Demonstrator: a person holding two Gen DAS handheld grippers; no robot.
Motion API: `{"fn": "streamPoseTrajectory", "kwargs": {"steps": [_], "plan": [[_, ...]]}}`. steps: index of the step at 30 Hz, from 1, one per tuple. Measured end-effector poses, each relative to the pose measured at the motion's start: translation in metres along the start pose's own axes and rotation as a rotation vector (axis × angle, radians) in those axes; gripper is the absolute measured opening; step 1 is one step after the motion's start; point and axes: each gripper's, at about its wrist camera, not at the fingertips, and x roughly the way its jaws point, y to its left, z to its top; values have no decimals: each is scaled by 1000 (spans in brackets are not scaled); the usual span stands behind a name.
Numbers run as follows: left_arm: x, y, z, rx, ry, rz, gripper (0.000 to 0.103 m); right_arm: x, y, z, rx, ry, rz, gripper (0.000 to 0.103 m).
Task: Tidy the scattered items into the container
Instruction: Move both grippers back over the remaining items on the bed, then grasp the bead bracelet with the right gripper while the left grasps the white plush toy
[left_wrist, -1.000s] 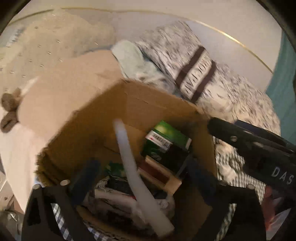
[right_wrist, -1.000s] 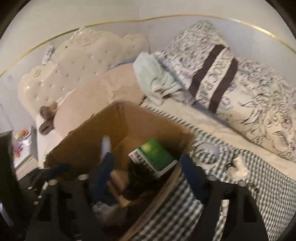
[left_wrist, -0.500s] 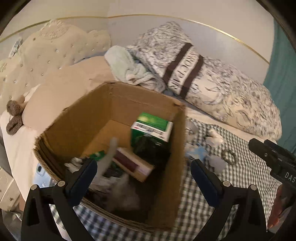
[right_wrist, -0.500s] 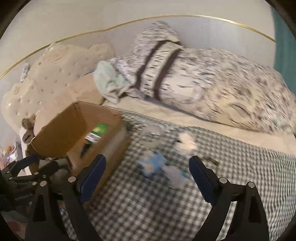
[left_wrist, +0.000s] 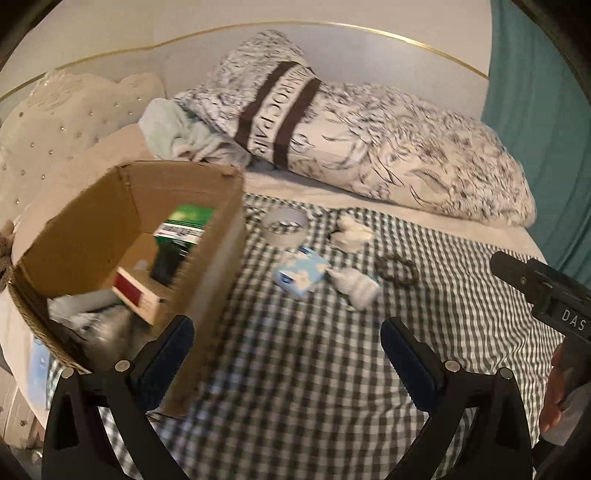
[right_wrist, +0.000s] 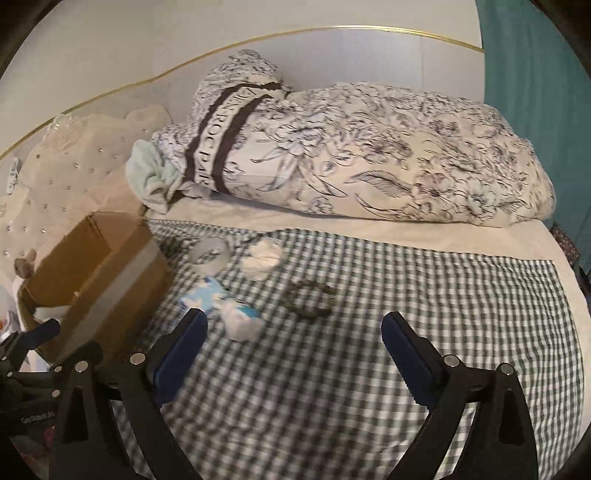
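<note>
Both grippers, left (left_wrist: 286, 354) and right (right_wrist: 291, 350), hold their jaws apart, gripping nothing. Right of the box (left_wrist: 218, 258) lie tape (left_wrist: 284, 227), tissue pack (left_wrist: 301, 275) and hair tie (left_wrist: 397, 267).

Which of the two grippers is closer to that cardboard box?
Left. The left gripper hangs right at the cardboard box, one finger in front of its near wall. The right gripper is over the checked cloth, off to the box's right.

Our left wrist view looks down along its fingers (left_wrist: 173, 350), the cardboard box (left_wrist: 218, 273) close beside the left finger. Our right wrist view faces likewise; both share the checked cloth (right_wrist: 388, 295) ahead.
</note>
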Motion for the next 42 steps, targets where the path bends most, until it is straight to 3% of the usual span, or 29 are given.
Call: {"fn": "streamPoseTrajectory", "kwargs": {"steps": [11, 16, 20, 24, 29, 33, 34, 36, 38, 42], "plan": [[62, -32, -12, 16, 109, -6, 103, 47, -40, -20, 49, 78, 14, 96], [101, -41, -6, -46, 169, -42, 103, 73, -48, -20, 50, 112, 16, 96], [129, -43, 4, -140, 171, 4, 103, 94, -53, -20, 42, 131, 1, 96], [159, -46, 12, -203, 215, -13, 103, 116, -61, -23, 68, 161, 1, 96], [186, -53, 18, -235, 234, -53, 103, 138, -63, -21, 65, 184, 8, 96], [209, -65, 17, -203, 270, -52, 103, 149, -60, -17, 35, 180, 5, 96], [213, -66, 16, -190, 274, -44, 102, 152, -59, -17, 30, 182, 3, 96], [219, -68, 15, -144, 266, -13, 89, 159, -59, -18, 24, 190, 7, 96], [219, -64, 15, -112, 243, 15, 62, 167, -57, -19, 13, 204, 11, 96], [215, -39, 18, -174, 242, -48, 61, 180, -47, -18, -5, 219, 48, 96]]}}
